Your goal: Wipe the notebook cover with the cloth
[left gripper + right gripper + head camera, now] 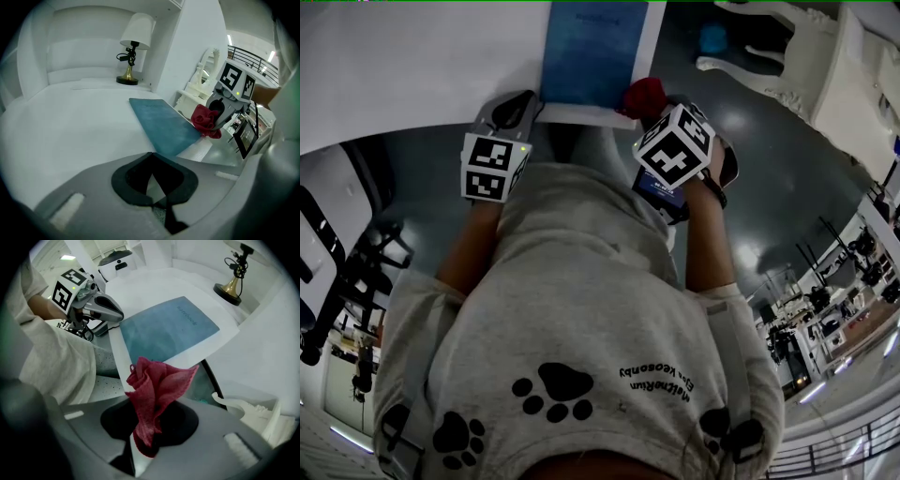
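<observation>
Cloth (157, 390) sits pinched between right gripper (146, 437) fingers, near notebook (168, 331).

The head view is dim with a cold blue cast. The white desk (394, 75) reads grey, and the dark floor (750, 178) carries soft glare spots from overhead lights. Straight lines bow hard toward the rim. Both gripper views are brighter and milky, with black vignetted corners and a strong fisheye bend. In the left gripper view, ceiling strips (229, 40) burn out at upper right, and the left tongs (151, 154) are a soft grey blur up close. In the right gripper view the cloth (157, 394) is fairly sharp and the right tongs (140, 439) beneath it are blurred. Shadows are faint and diffuse.
</observation>
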`<state>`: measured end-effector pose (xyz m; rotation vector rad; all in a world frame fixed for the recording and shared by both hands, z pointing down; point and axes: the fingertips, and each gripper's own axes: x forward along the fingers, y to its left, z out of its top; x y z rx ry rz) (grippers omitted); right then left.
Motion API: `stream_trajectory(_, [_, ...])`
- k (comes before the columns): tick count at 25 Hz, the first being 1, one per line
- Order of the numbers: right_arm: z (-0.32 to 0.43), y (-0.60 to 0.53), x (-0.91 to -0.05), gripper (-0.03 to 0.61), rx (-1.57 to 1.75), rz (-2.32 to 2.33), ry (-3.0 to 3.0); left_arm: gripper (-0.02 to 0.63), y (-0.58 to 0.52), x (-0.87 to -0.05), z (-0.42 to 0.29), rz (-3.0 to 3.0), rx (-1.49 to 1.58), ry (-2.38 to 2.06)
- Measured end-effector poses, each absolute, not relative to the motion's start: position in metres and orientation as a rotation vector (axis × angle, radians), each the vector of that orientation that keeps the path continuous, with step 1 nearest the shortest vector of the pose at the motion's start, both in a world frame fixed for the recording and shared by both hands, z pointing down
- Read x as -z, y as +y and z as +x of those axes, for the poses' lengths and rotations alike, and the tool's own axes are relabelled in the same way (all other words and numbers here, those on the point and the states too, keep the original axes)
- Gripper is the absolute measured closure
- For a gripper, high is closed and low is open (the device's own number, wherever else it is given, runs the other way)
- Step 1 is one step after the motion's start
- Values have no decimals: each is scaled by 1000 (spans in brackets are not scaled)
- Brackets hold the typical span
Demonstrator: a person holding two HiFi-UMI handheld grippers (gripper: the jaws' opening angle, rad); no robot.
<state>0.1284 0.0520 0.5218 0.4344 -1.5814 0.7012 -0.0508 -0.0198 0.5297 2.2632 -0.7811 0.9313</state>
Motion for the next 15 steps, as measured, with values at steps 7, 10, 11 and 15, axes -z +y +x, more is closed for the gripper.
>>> stream_trajectory(7, [139,36,-495,491,-705,580,-1613,620,-23,-521,-43,2275,-933,-760])
stream_trajectory(10, [137,15,-470,491,-682,699,-1692,620,-30,-506,-35,2313,-911,-761])
stream_trajectory(11, [136,8,-460,491,-670,742,-1720,620,-33,-499,-32,2326,-899,-766])
stream_trajectory(15, [130,-18,-412,491,-599,905,-1841,620,-49,-464,-24,2379,-832,-814])
